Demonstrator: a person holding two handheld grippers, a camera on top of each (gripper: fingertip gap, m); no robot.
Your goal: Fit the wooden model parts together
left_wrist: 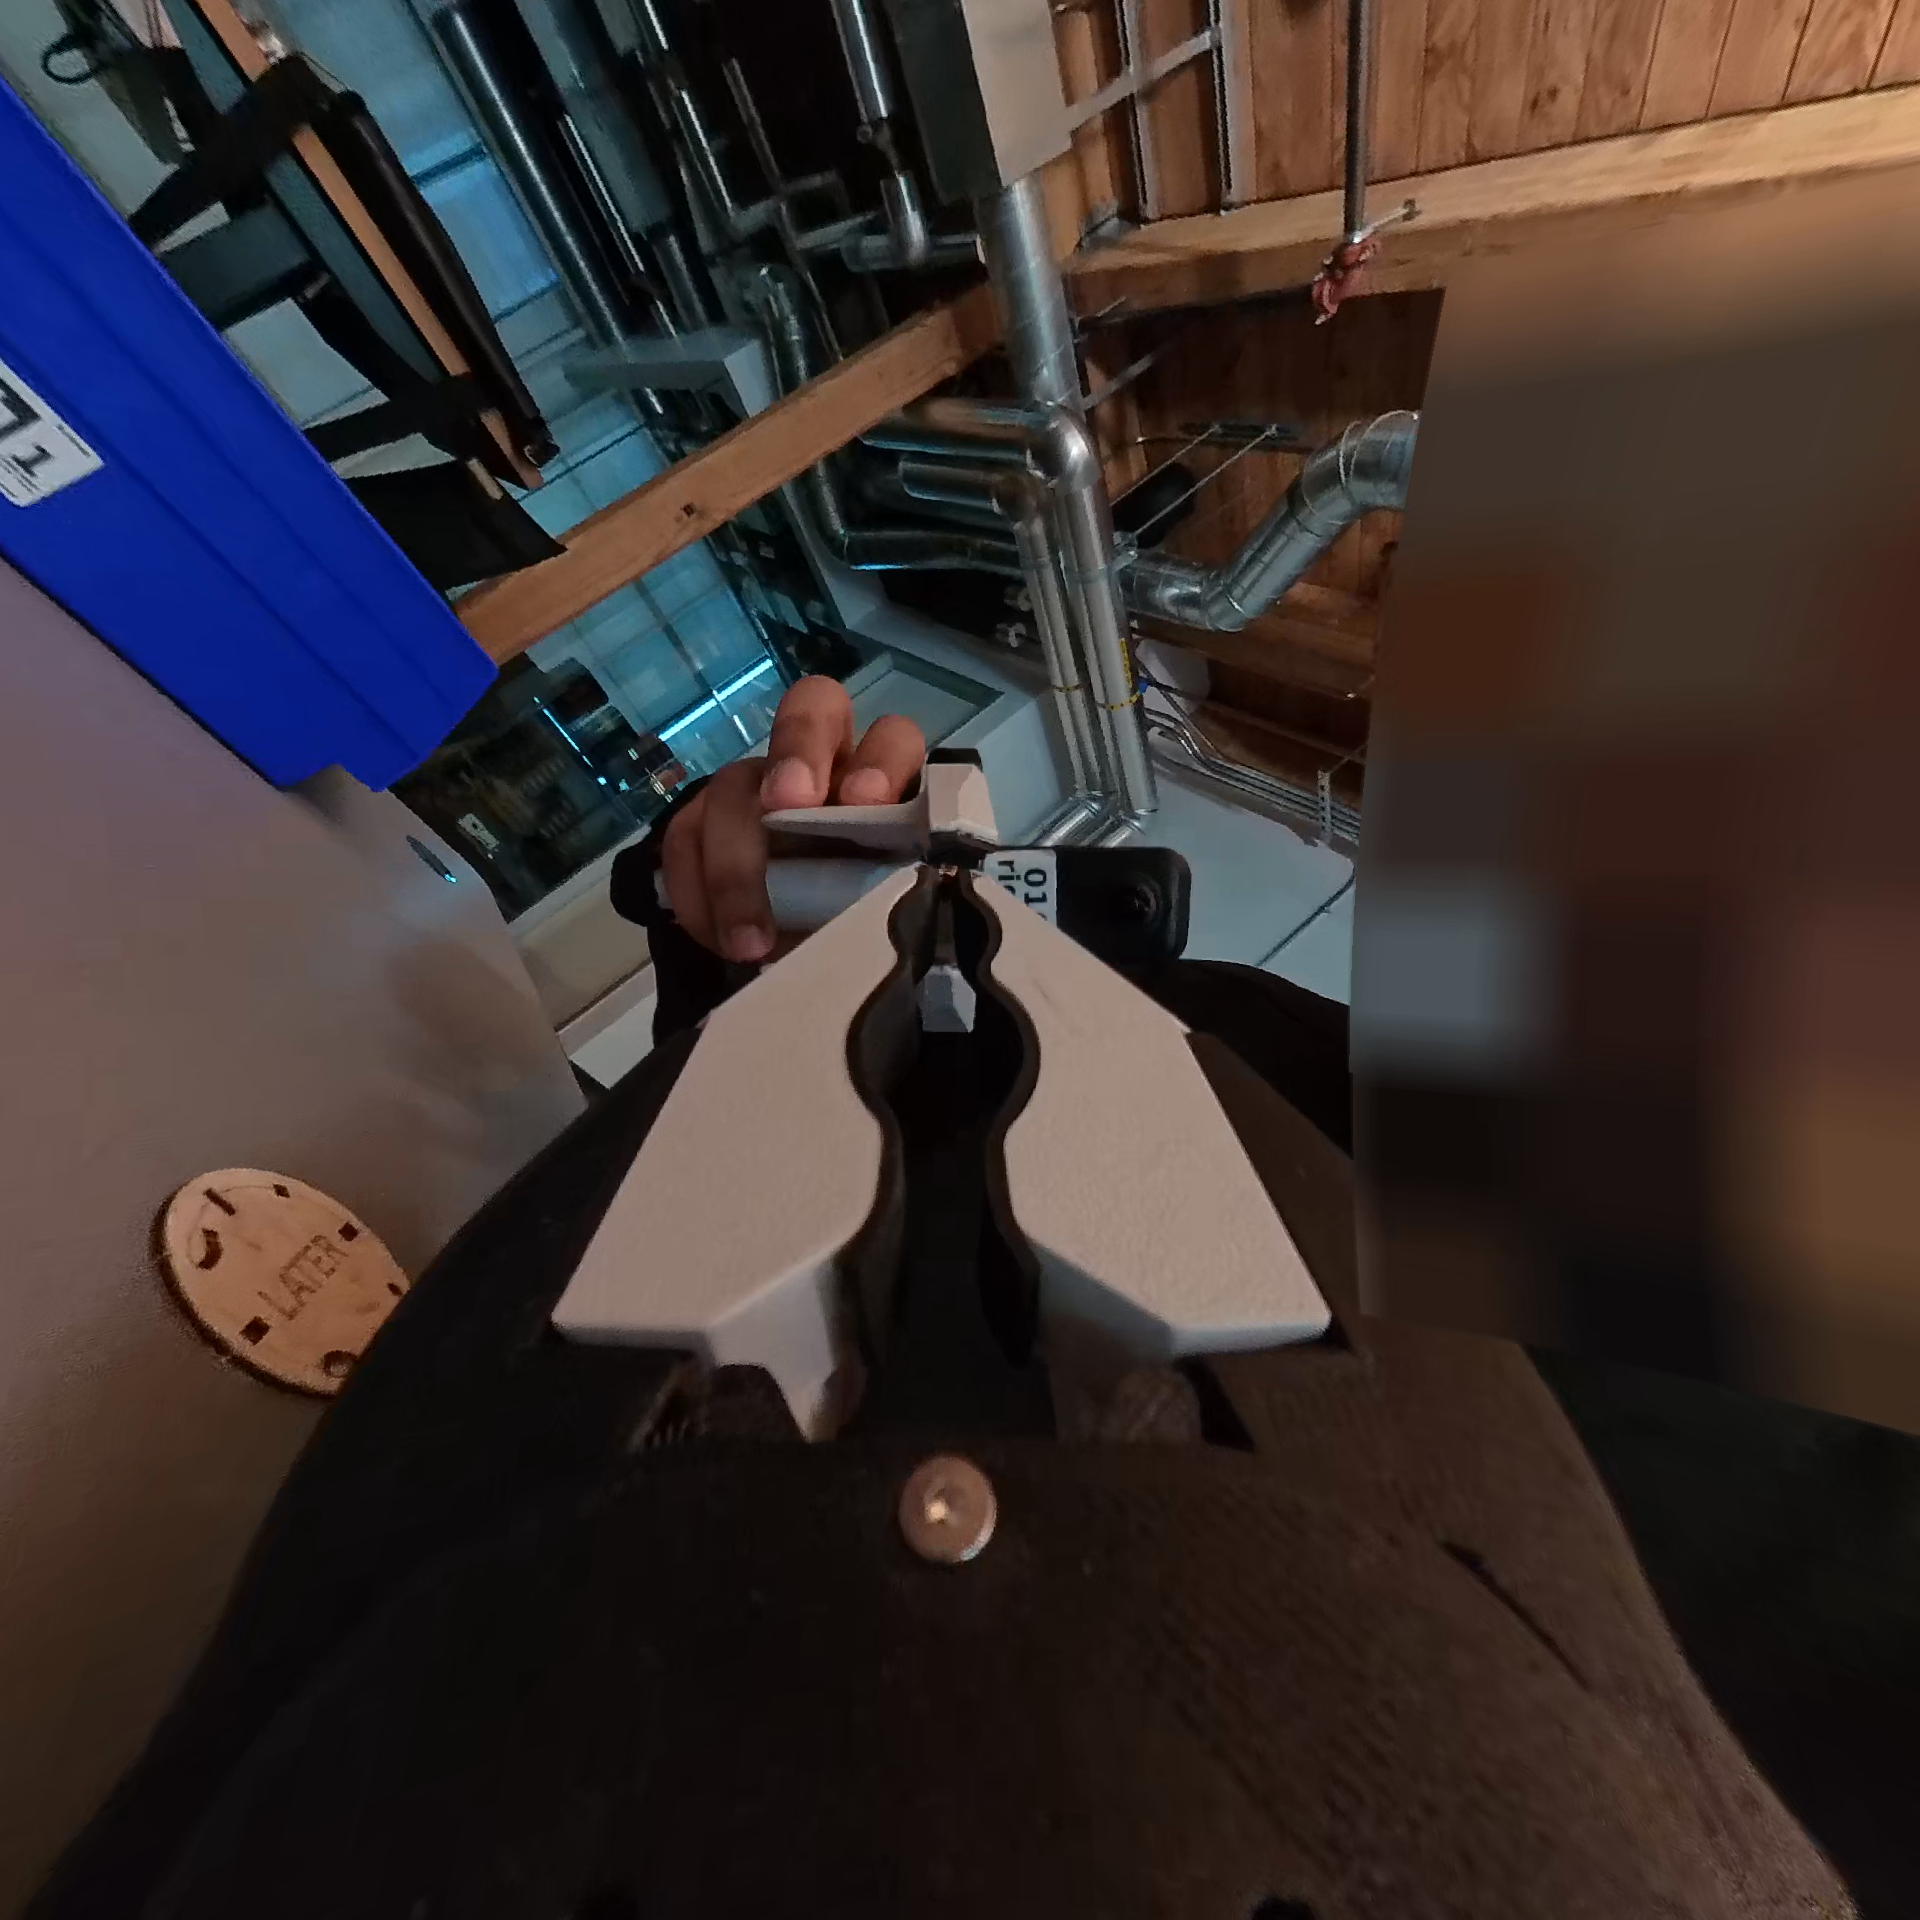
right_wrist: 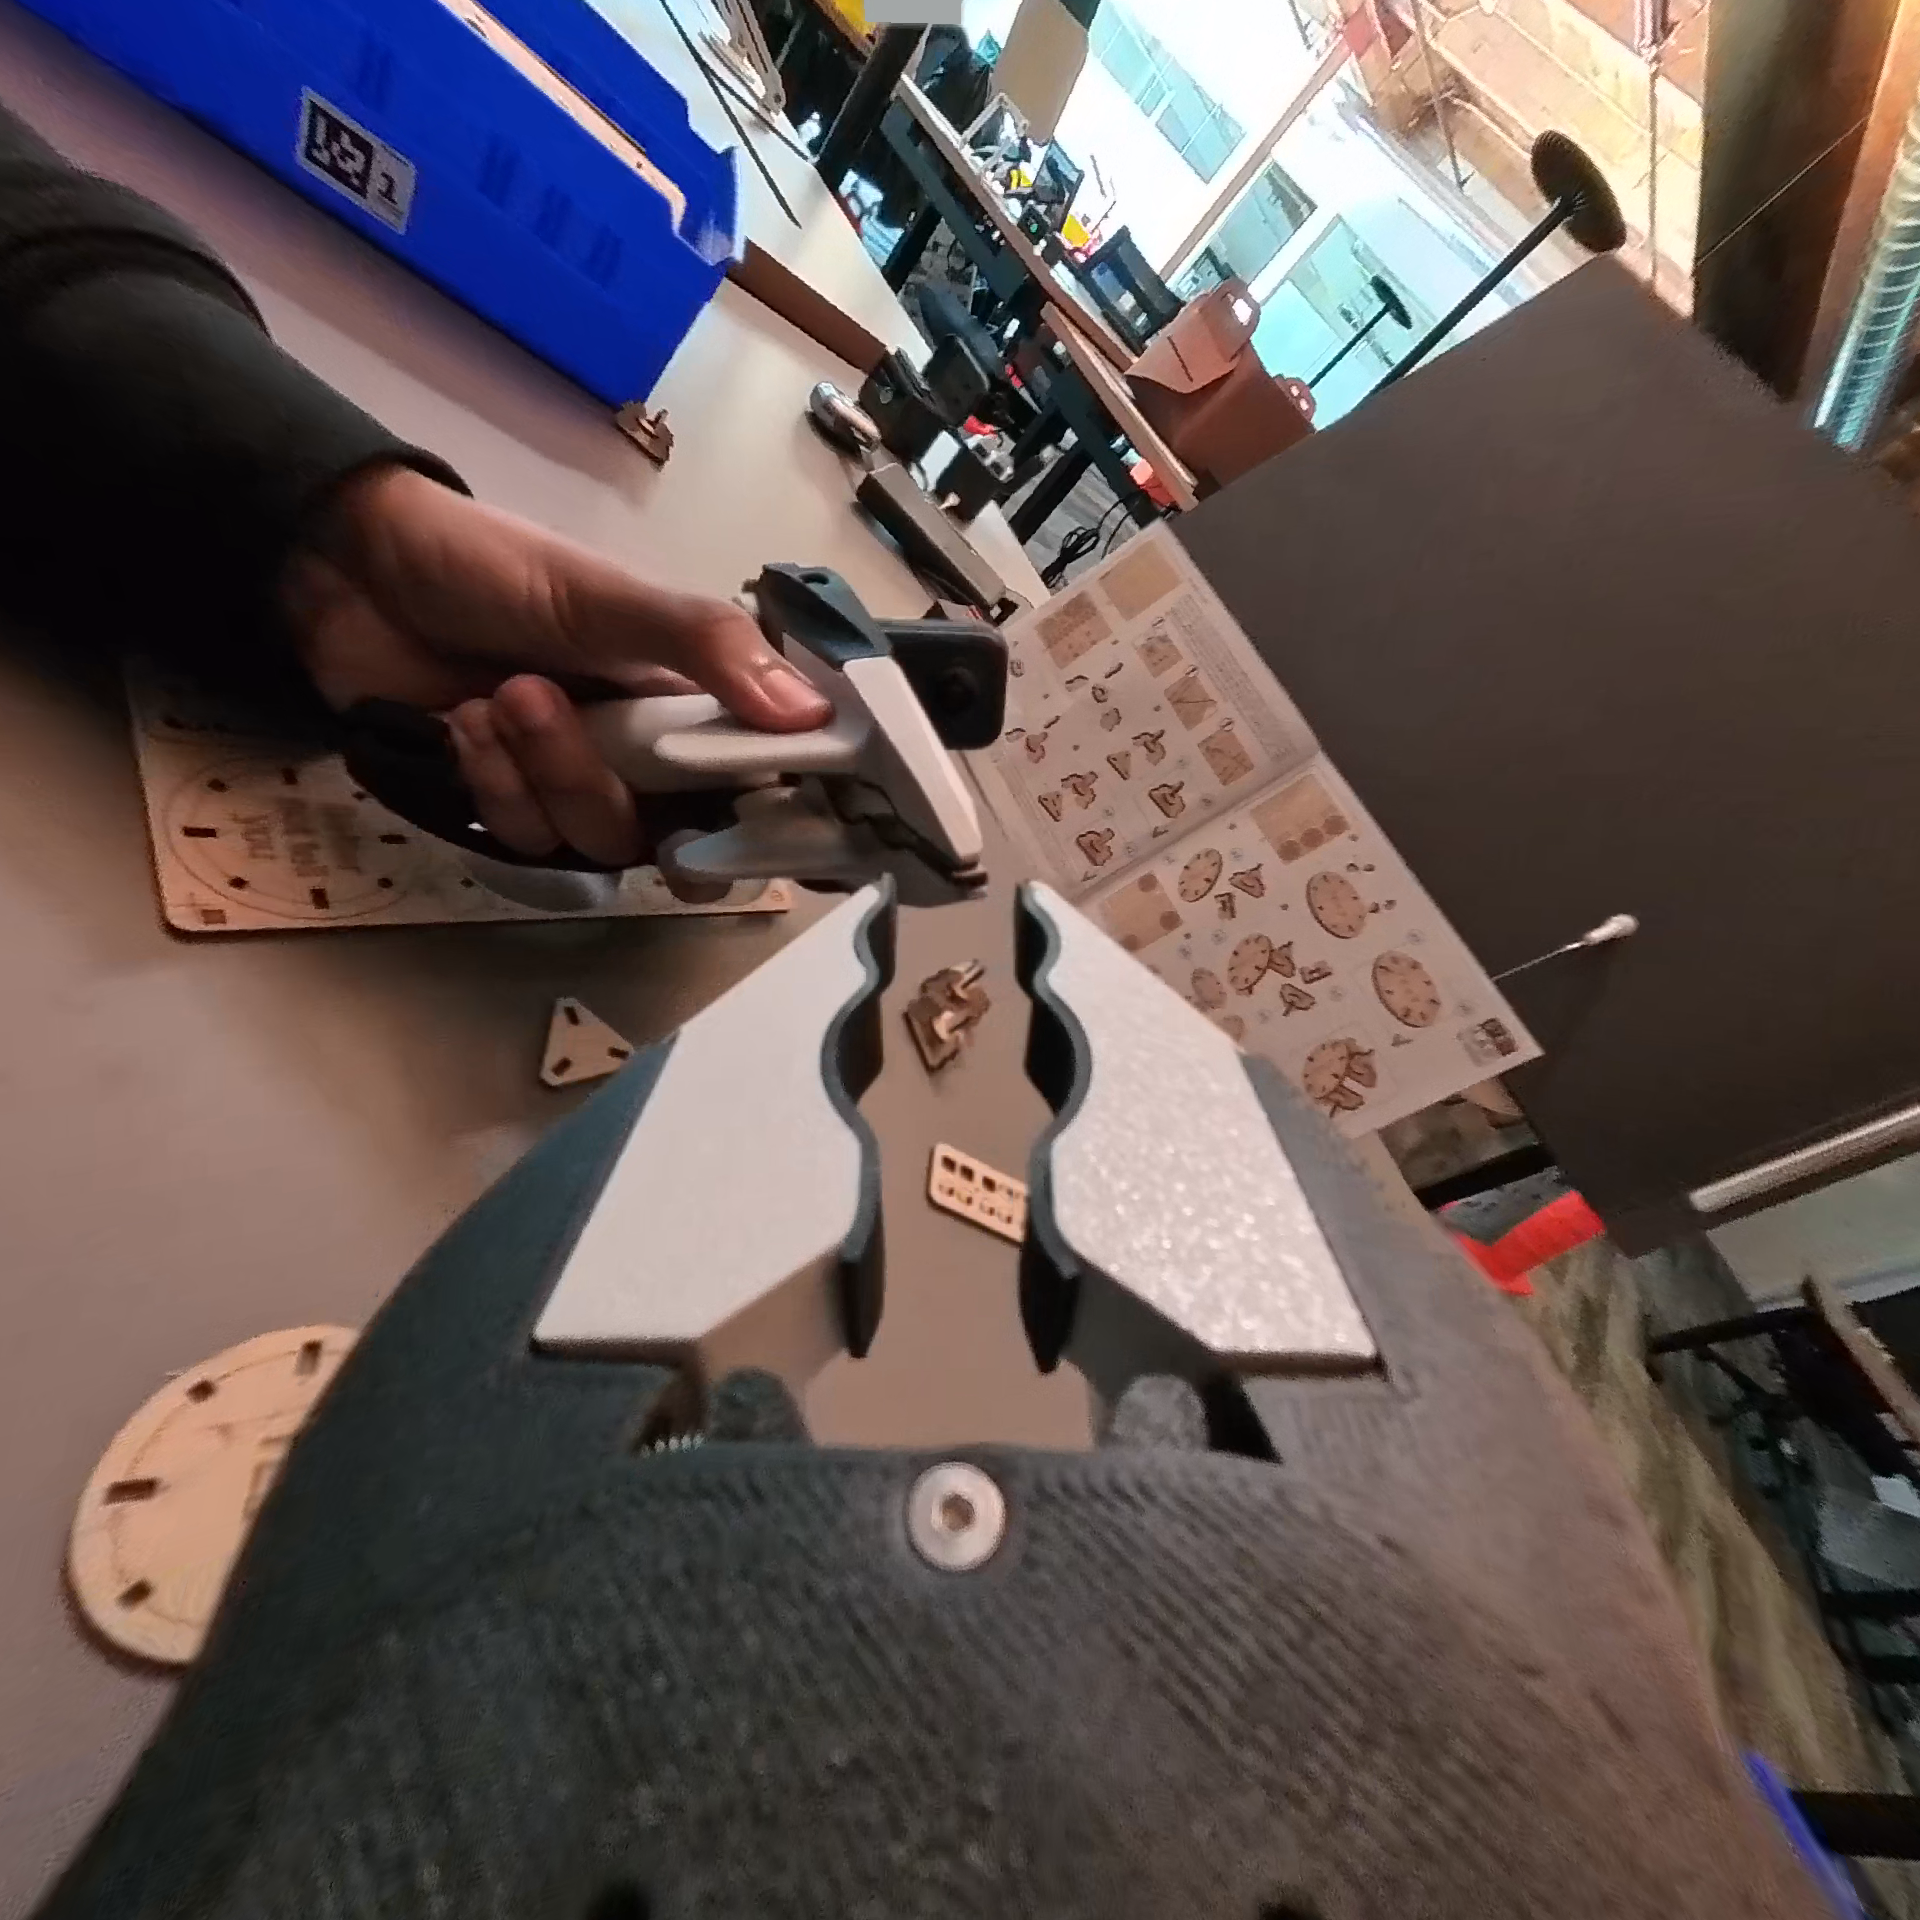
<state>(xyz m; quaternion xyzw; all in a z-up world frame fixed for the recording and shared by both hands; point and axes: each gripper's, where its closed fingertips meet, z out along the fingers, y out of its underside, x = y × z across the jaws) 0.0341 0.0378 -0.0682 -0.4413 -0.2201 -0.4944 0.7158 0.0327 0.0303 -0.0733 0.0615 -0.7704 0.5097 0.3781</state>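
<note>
Grey table (right_wrist: 312, 1143) carries a blue bin (right_wrist: 499, 177) at its far edge, a printed instruction sheet (right_wrist: 1278, 883) on the right and a plywood sheet (right_wrist: 260, 852) under the hand (right_wrist: 520, 675) on the left gripper (right_wrist: 971, 878). That gripper's tips are clenched together; whether a small piece sits between them cannot be told. The right gripper (right_wrist: 956, 914) hangs above the table with its jaws apart, nothing between the pads. Below its gap lies a small wooden assembly (right_wrist: 945, 1013). Nearby lie a wooden disc (right_wrist: 177, 1496), a triangle piece (right_wrist: 577, 1044) and a slotted strip (right_wrist: 977, 1190).
</note>
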